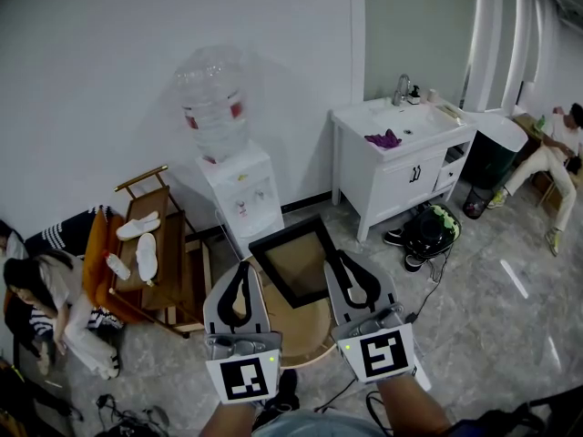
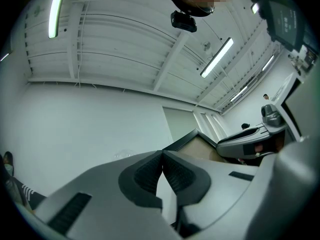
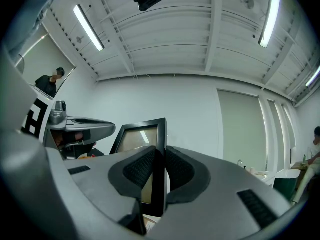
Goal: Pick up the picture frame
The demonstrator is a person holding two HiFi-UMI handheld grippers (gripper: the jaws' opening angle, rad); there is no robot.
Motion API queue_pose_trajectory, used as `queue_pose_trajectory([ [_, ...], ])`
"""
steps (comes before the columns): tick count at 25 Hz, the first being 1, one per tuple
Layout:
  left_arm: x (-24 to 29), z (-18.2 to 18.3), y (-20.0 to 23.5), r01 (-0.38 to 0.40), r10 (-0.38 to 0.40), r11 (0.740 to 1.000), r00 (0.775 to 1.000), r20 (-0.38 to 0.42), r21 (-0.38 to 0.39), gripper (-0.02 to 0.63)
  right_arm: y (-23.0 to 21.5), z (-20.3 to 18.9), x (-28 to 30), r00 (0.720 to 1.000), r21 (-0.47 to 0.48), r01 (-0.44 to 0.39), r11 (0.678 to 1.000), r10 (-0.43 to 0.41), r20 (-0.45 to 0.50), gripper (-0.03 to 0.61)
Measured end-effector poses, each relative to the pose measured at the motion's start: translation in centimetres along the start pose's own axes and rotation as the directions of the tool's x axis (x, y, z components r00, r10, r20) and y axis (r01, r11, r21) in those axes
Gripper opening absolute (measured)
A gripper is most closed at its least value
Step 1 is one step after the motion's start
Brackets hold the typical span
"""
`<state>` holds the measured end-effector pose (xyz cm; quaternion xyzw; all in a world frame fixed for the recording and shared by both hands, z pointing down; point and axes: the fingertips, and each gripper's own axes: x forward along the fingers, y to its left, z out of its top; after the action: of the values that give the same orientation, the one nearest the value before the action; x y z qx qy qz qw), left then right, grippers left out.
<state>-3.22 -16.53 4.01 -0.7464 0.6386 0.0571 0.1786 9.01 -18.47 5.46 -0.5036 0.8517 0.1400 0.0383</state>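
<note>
Right gripper [image 1: 342,260]: jaws pinch picture frame [image 1: 293,260] at its 3 o'clock edge, partly hiding it | left gripper [image 1: 244,271]: at frame's 9 o'clock, jaws pressed together on nothing.

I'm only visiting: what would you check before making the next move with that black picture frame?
1. Right gripper jaws clamped on the picture frame: ok.
2. Grip balanced: not ok, it holds one side rail only.
3. Left gripper free to help: ok, jaws together, empty.
4. Frame clear of the round table: cannot tell.
5. Gap to the water dispenser behind: cannot tell.
</note>
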Motion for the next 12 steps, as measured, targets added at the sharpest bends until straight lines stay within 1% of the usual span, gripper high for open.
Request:
queue_pose_trajectory([
  [12, -0.15, -0.38, 0.03, -0.002, 0.002, 1.000, 1.000, -0.011, 0.002, 0.015, 0.27, -0.48, 0.10, 1.000, 0.009, -0.003, 1.000, 0.003, -0.006, 0.078],
])
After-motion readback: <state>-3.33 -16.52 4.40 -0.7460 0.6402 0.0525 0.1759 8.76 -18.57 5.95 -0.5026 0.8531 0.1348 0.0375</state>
